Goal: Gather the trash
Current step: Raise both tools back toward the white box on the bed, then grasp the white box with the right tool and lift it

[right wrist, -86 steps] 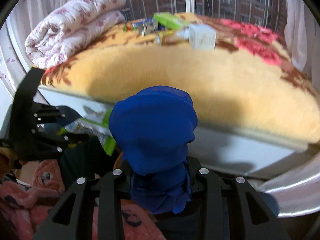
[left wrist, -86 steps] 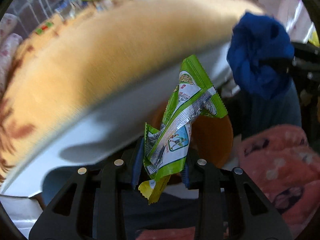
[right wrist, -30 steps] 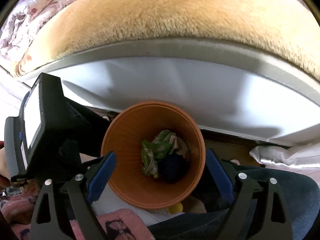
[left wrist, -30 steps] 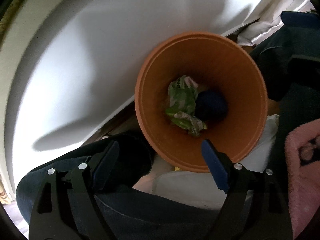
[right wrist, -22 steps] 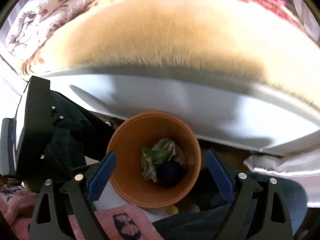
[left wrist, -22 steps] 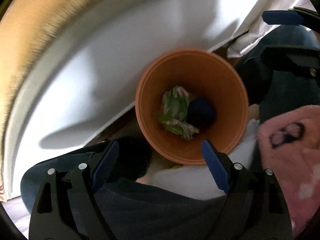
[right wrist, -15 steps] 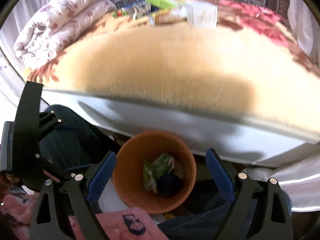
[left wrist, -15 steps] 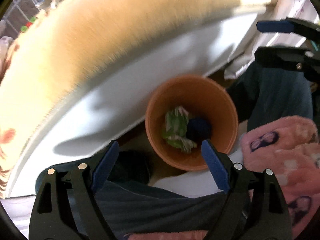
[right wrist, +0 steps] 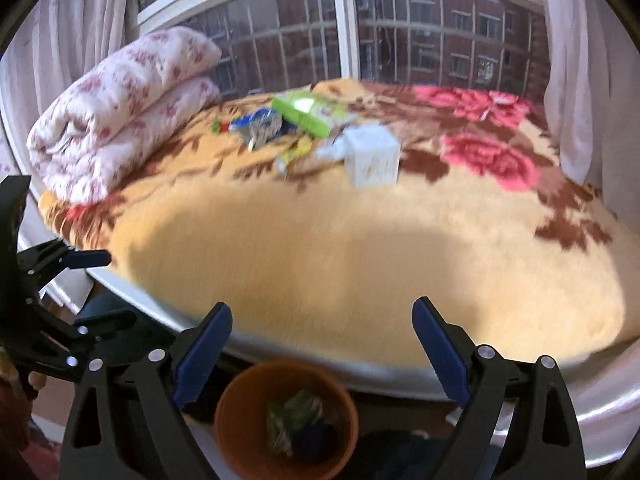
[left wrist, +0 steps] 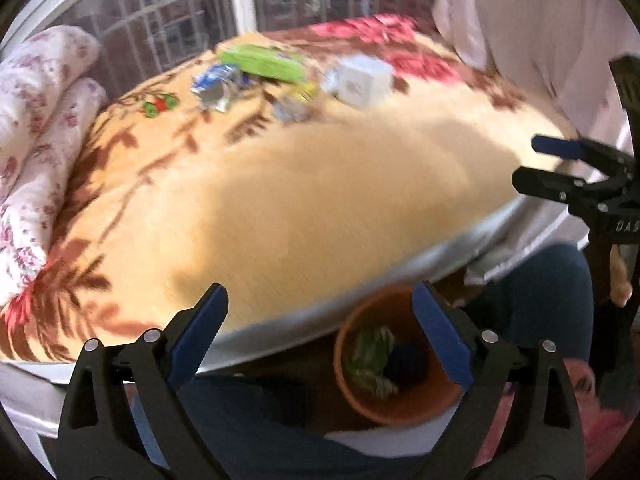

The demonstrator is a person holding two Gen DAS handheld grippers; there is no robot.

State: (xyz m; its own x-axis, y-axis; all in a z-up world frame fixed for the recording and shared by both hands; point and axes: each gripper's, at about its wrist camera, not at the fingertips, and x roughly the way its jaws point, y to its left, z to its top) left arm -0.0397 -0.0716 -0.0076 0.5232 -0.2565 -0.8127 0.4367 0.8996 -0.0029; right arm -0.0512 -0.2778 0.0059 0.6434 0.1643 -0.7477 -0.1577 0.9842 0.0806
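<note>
A rolled floral quilt (right wrist: 120,108) lies at the left end of the bed, on a yellow flowered blanket (right wrist: 360,248). Further right on the blanket sit the remaining scraps: a blue wrapper (right wrist: 258,122), a green packet (right wrist: 308,114) and a white box (right wrist: 372,156), close together. The left gripper (left wrist: 320,328) has just been widening its jaws, nothing between them. The right gripper (right wrist: 322,340) also stands spread and empty. Below both, at the bed's edge, an orange bin (right wrist: 240,432) holds a green wrapper (right wrist: 294,416) beside a dark blue wad (right wrist: 316,438).
</note>
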